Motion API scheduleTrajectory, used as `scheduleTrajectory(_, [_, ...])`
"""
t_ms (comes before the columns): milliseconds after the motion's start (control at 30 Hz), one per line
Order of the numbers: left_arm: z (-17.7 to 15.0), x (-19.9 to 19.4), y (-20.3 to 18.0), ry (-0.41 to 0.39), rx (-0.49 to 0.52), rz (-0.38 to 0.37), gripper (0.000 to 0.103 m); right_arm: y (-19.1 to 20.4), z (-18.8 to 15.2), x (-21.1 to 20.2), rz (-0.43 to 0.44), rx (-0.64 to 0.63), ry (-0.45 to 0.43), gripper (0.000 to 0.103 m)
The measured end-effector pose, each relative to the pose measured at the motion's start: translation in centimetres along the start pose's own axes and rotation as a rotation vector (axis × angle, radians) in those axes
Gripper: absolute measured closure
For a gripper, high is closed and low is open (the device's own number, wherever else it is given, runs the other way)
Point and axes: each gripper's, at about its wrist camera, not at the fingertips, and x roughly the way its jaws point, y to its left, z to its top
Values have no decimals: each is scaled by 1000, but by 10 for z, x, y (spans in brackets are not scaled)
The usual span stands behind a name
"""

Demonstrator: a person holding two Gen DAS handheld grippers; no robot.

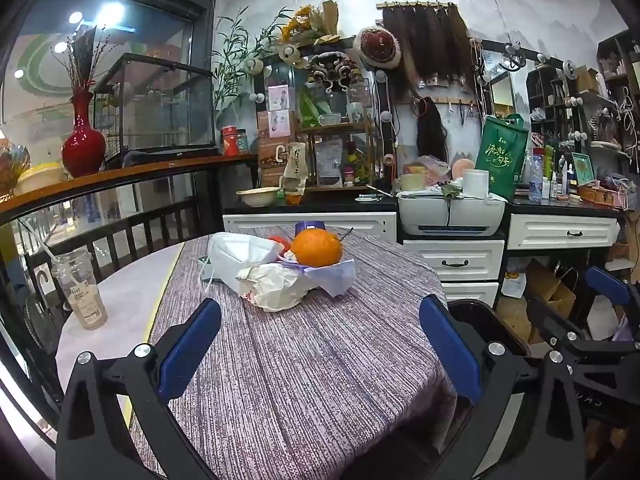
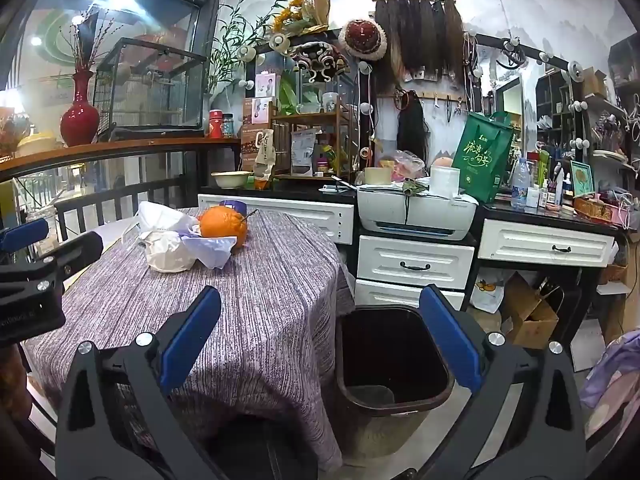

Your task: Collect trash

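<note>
A heap of trash lies at the far end of the round table [image 1: 304, 360]: a white face mask [image 1: 236, 254], crumpled white paper [image 1: 272, 286], a pale tissue [image 1: 332, 276] and an orange [image 1: 316, 246]. A used plastic drink cup [image 1: 80, 288] with a straw stands at the table's left edge. My left gripper [image 1: 320, 344] hovers open over the near tabletop, nothing between its blue pads. My right gripper [image 2: 320, 340] is open too, off the table's right side, above a dark brown bin [image 2: 392, 364] on the floor. The same orange [image 2: 222, 224] and paper [image 2: 168, 256] show in the right wrist view.
White drawer cabinets [image 2: 416, 260] and a printer [image 2: 416, 208] stand behind the bin. A cardboard box [image 2: 528, 316] sits on the floor to its right. A dark railing [image 1: 140, 228] and a ledge with a red vase [image 1: 82, 140] run along the left.
</note>
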Motion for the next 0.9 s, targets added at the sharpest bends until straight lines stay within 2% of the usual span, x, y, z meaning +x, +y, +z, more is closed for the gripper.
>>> scheduleTrajectory(900, [-11, 9, 10, 3, -9, 12, 5, -1, -5, 7, -1, 9, 21, 5])
